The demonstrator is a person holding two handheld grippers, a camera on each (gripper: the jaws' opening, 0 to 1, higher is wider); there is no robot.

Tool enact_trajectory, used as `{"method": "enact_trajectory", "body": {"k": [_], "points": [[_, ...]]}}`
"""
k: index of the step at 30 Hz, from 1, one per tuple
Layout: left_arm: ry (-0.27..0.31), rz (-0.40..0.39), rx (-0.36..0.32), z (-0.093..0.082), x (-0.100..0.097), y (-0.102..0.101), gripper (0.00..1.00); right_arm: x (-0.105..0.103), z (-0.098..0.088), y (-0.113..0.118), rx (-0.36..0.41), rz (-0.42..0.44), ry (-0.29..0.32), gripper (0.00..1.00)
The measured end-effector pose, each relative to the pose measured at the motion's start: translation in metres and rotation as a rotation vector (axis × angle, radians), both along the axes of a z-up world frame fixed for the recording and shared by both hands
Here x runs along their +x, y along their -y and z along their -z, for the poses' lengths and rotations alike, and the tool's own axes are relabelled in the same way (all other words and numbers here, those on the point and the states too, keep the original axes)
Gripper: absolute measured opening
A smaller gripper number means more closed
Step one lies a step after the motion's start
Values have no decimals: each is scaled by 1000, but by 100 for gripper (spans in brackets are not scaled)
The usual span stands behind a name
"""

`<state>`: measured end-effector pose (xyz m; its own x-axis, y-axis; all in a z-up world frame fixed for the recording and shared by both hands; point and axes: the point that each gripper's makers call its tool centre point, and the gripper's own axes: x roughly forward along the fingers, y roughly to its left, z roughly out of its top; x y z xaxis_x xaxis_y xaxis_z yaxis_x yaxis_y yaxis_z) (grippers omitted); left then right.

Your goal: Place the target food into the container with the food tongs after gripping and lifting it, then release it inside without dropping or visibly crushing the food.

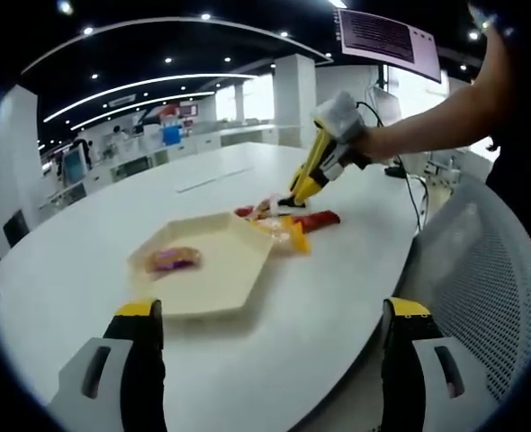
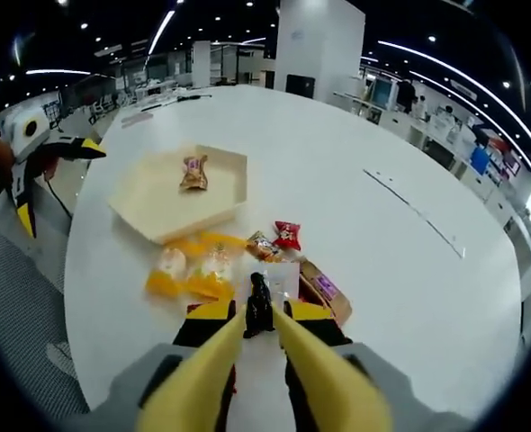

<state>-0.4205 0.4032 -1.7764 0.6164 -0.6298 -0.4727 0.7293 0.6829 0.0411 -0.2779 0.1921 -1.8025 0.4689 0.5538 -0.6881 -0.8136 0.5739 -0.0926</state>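
Gripping yellow food tongs [image 2: 258, 310] in right gripper [image 2: 256, 326], clamped around both arms, black tips looking pressed together just above the table [image 2: 400, 297] near its front edge. Not managing to tell whether those tips are pinching anything; possibly touching a pale wrapper right beneath them.

Hovering just short of the loose snacks: brown packet [image 2: 324, 290] lying beside the tips, orange packets [image 2: 193, 274] on the other side, red packet [image 2: 287, 235] a little beyond, all bunched together between the front edge and the tray [image 2: 148, 211]. Taking these as the target food, not yet lifted. Seeing one pinkish packet [image 2: 193, 171] already resting inside the tray, toward its far wall.

Keeping left gripper [image 1: 270, 360] spread wide and empty, well apart from the tray, near a mesh chair back [image 1: 490, 270] at the table's edge.

Judging the step in hand as closing on a packet. Doing it well probably meaning:
- letting the tips spread before lowering
- straddling a single packet across its middle, not a corner
- squeezing only until it is hanging steadily
- lifting clear of neighbours before carrying over the tray's near wall
- easing off low inside, avoiding the packet already there

Finding no readable writing: packet print too small, hanging screen [image 1: 387, 38] showing only blurred lines.
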Motion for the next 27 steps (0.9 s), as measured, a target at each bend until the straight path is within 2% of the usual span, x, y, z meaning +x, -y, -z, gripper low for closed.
{"method": "enact_trajectory", "body": {"k": [7, 19, 27], "points": [[4, -7, -22, -3, 0, 0, 100, 3, -12, 0, 7, -4, 11, 20], [10, 0, -43, -7, 0, 3, 100, 3, -19, -3, 8, -19, 4, 20], [13, -4, -42, -7, 1, 3, 100, 6, -35, -12, 62, -4, -4, 20]]}}
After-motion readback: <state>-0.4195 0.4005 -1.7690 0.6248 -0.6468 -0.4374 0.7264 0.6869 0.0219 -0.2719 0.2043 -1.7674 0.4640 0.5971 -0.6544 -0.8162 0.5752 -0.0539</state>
